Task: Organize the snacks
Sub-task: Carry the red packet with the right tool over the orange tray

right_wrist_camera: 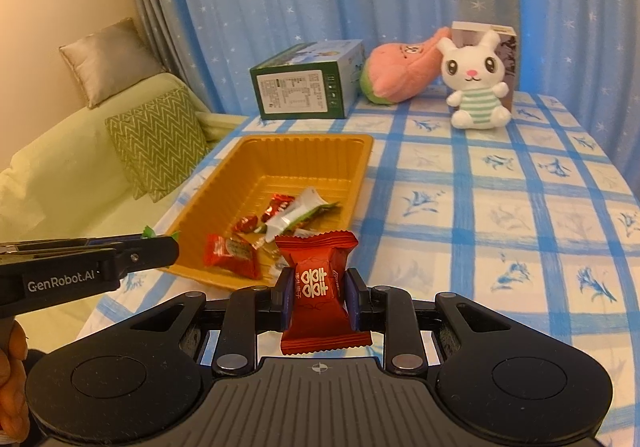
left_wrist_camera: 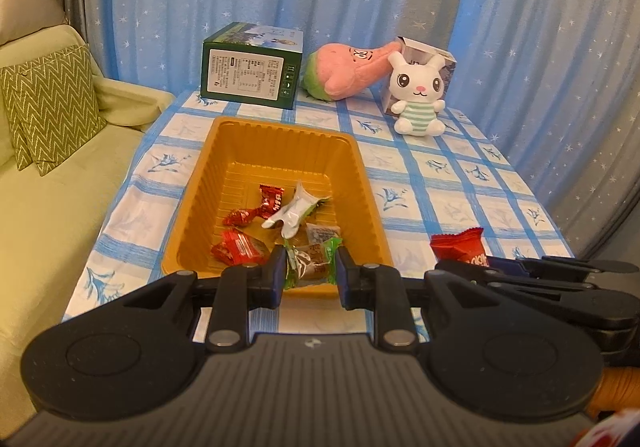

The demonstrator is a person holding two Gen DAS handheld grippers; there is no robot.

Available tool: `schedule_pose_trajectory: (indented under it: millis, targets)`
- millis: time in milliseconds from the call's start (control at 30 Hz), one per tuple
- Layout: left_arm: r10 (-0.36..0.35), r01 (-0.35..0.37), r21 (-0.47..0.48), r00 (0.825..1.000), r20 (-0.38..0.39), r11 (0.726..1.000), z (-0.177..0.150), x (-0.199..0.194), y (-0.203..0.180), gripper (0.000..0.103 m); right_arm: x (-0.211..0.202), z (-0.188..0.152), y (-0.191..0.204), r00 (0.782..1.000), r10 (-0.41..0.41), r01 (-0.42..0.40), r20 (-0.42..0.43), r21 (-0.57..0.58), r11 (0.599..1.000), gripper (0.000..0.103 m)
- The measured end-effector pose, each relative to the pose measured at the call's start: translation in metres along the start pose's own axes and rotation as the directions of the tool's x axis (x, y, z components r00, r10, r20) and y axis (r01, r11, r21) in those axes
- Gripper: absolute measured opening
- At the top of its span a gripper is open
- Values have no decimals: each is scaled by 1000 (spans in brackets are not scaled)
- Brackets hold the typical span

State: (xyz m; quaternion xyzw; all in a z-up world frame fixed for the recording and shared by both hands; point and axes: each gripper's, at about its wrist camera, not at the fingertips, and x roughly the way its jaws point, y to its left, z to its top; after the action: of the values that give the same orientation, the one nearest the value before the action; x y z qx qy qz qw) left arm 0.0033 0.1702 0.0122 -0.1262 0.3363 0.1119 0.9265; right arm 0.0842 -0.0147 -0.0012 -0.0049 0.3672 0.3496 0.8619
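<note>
Your left gripper (left_wrist_camera: 310, 273) pinches green-wrapped candy (left_wrist_camera: 314, 261) at near rim of orange tray (left_wrist_camera: 360, 183), ready for drop-in; right gripper (right_wrist_camera: 320, 297) clamps red snack pack (right_wrist_camera: 318, 279) upright, just beside tray; other sweets already lie inside on table (right_wrist_camera: 500, 207)

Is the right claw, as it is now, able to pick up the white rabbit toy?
Probably not yet: the right claw is shut on a red snack packet. The path over the tablecloth to the rabbit toy looks free.
</note>
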Motion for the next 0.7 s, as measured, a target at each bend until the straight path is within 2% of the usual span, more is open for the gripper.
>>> schedule_pose_trajectory:
  millis: [700]
  targets:
    - [9,-9,37,1000,-19,999,43,50,34,23,64,42,7,999,24,-25,-25,-30,999,27]
